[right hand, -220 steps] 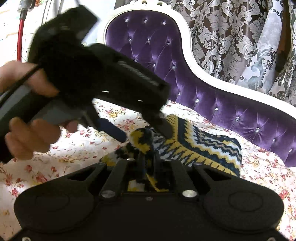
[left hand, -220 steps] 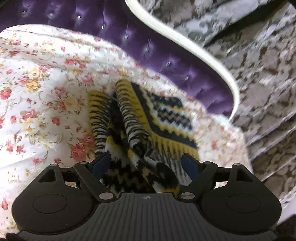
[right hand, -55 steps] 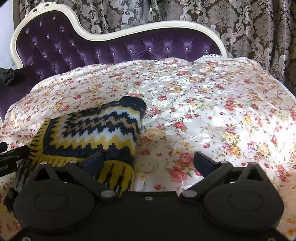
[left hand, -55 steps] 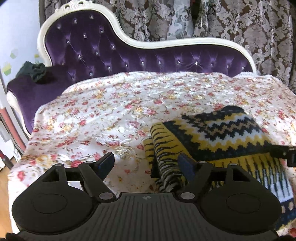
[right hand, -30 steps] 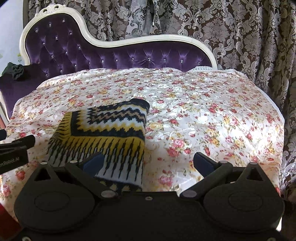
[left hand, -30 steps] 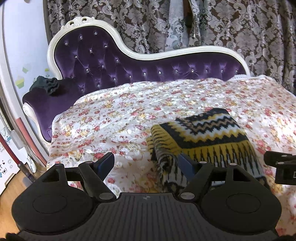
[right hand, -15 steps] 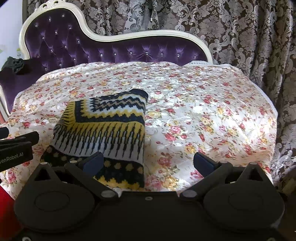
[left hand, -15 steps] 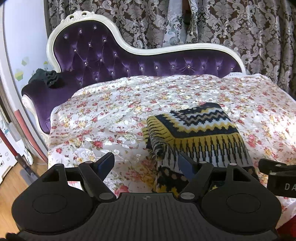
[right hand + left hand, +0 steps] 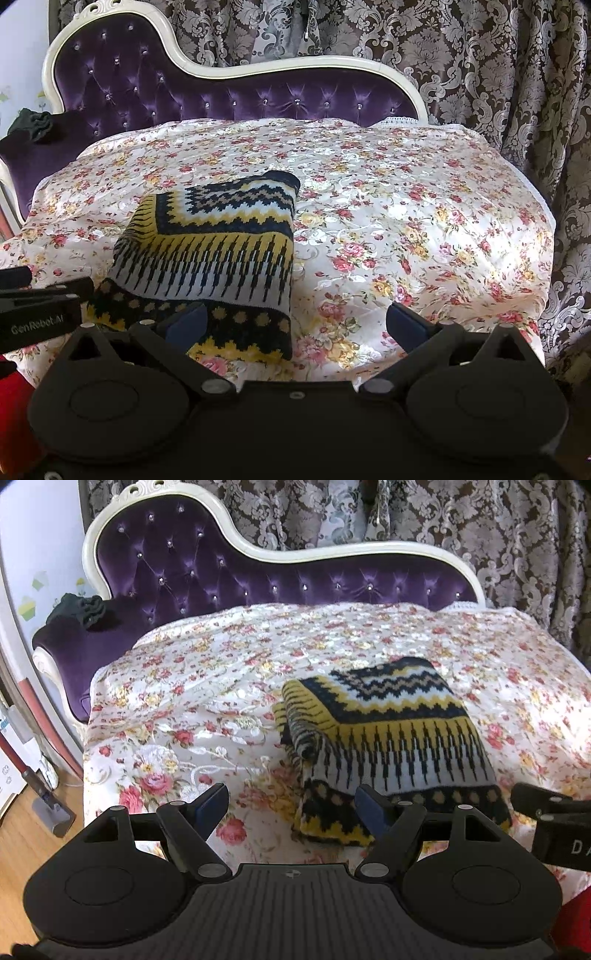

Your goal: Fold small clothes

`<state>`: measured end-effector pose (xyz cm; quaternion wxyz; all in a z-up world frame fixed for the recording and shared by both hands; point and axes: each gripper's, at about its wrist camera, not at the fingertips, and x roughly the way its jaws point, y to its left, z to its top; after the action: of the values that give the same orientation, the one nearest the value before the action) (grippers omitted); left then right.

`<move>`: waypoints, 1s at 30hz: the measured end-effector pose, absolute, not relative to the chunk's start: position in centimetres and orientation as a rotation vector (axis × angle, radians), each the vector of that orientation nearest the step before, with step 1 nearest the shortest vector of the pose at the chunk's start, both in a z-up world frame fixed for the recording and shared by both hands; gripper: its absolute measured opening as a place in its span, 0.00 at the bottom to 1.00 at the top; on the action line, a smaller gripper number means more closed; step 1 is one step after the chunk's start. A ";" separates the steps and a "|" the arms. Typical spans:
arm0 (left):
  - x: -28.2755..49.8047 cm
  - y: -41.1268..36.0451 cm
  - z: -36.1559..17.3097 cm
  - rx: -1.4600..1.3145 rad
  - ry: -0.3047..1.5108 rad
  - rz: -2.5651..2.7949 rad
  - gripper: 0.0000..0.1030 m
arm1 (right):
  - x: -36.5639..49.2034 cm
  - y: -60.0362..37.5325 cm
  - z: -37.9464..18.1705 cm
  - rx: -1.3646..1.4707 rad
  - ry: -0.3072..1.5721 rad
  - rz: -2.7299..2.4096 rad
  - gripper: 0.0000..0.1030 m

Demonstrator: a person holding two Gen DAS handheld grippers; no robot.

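A small knitted garment (image 9: 391, 738) with yellow, navy and white zigzag bands lies folded in a neat rectangle on the floral sheet (image 9: 207, 701). It also shows in the right wrist view (image 9: 214, 258), left of centre. My left gripper (image 9: 291, 805) is open and empty, held back from the garment's near left corner. My right gripper (image 9: 295, 325) is open and empty, near the garment's front right corner. Neither touches the cloth.
The sheet covers a purple tufted chaise (image 9: 207, 572) with a white frame. A dark bundle (image 9: 77, 609) sits on its left arm. Patterned curtains (image 9: 498, 74) hang behind. Wooden floor (image 9: 22, 830) and a red-handled tool lie at left.
Both grippers have let go of the garment and drawn back and up from it. The garment now lies folded flat; more of the chaise and the sheet's front edge are in view.
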<state>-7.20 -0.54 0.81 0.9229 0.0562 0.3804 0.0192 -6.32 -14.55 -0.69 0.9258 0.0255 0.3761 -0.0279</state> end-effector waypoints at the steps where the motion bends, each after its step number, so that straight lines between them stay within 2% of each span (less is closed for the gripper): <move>1: -7.2 -0.6 0.7 0.113 0.787 0.036 0.72 | -6.4 -14.6 -0.7 0.054 0.772 -0.056 0.99; 30: -7.2 -0.9 -0.1 0.092 0.859 0.031 0.72 | -6.4 -14.8 -1.0 0.082 0.794 -0.007 0.99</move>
<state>-7.24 -0.95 -0.09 0.9080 0.0448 0.4162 0.0149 -6.40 -14.79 -0.97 0.9214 0.0397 0.3866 -0.0035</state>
